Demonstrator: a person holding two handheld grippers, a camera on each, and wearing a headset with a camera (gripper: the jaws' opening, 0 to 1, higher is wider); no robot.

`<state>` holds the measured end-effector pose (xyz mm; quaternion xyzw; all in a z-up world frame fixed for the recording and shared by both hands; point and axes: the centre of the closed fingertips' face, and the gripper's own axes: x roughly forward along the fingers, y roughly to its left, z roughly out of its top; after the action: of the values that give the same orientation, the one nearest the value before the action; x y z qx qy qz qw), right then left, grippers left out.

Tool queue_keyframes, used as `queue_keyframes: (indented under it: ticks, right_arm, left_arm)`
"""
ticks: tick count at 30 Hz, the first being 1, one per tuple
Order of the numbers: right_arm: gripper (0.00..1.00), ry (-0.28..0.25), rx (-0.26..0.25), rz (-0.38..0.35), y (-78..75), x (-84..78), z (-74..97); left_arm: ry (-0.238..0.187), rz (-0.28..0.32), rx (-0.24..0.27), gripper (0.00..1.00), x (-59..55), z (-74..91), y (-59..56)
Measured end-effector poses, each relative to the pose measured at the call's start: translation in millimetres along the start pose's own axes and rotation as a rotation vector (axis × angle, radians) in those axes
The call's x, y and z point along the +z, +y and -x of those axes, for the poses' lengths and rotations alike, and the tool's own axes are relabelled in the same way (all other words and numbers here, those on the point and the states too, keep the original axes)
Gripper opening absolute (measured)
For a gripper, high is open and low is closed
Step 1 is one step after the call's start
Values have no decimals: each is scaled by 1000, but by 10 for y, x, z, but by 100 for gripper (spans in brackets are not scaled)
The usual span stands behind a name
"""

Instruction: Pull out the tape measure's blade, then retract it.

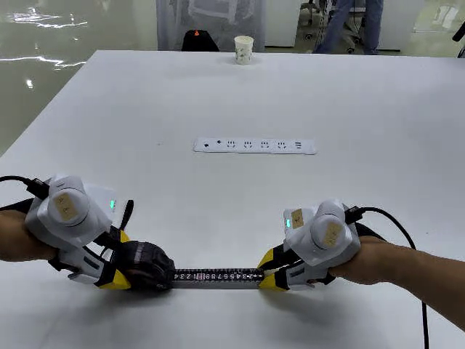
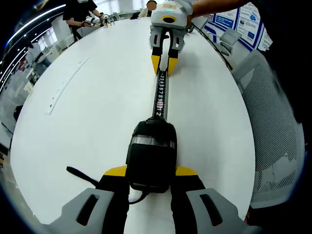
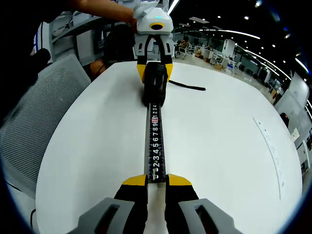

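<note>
At lower left of the head view, your left gripper (image 1: 125,260) clamps the tape measure's black case (image 1: 149,265), jaws pressed on its sides. The blade (image 1: 218,275) runs rightward from the case, flat along the white table (image 1: 218,94), with its long axis on the line between your grippers. At lower right, your right gripper (image 1: 267,271) pinches the blade's end. Only a short length looks out. There's bare table right of frame for more pull, and the power strip (image 1: 254,146) sits well clear, mid-frame.
</note>
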<state>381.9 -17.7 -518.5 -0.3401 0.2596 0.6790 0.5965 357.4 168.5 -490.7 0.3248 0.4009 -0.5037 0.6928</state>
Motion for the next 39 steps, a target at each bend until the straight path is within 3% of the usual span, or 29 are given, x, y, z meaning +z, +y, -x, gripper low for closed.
queue_keyframes:
  ticks: [39]
  right_arm:
    - [9, 58, -39, -31, 18, -537, 444]
  left_arm:
    - [14, -2, 3, 27, -4, -1, -1]
